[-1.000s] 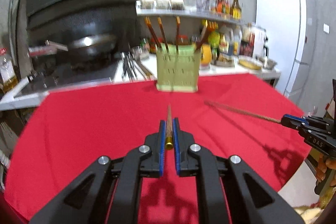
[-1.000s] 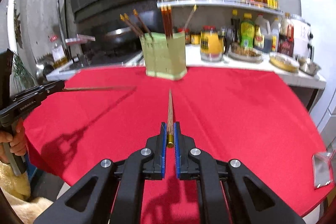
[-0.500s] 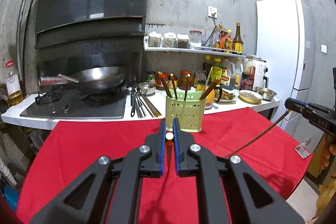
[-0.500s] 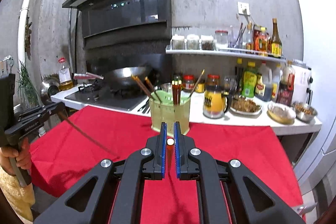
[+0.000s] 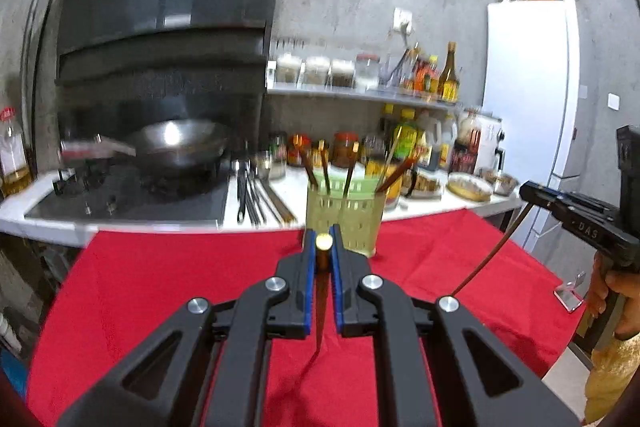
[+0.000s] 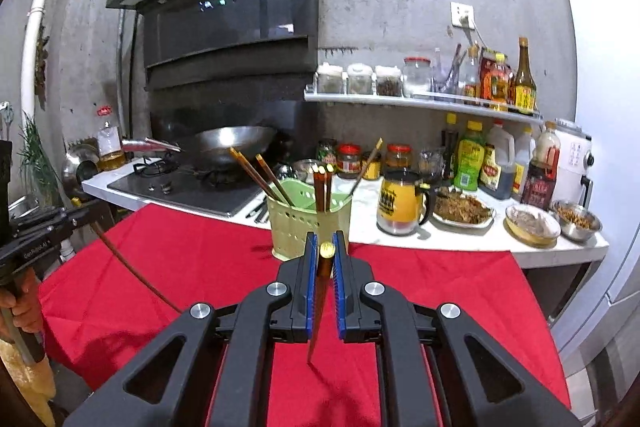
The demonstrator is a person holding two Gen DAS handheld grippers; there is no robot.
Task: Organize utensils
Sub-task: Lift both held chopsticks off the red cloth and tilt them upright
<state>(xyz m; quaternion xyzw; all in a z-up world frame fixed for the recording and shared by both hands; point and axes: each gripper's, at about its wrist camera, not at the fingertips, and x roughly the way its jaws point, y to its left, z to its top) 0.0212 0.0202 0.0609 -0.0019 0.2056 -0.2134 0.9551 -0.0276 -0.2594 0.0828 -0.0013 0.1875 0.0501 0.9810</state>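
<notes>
My left gripper (image 5: 323, 239) is shut on a brown chopstick (image 5: 321, 291); its gold cap stands up between the blue pads and its thin tip hangs down over the red cloth. My right gripper (image 6: 325, 247) is shut on a second brown chopstick (image 6: 320, 291), held the same way. The green slotted holder (image 5: 345, 223) stands just beyond both grippers at the cloth's far edge, with several chopsticks leaning in it. In the right wrist view the holder (image 6: 308, 227) is straight ahead. Each view shows the other gripper out to the side, level with this one.
A red cloth (image 5: 160, 287) covers the table. Behind it runs a white counter with a wok (image 5: 176, 143) on the hob, loose utensils (image 5: 252, 195), a yellow jug (image 6: 400, 203), food bowls and bottles. A white fridge (image 5: 528, 87) stands at the right.
Both grippers have lifted off the cloth. Each chopstick has swung from pointing forward along the table to hanging tip down. The holder now sits lower in both views.
</notes>
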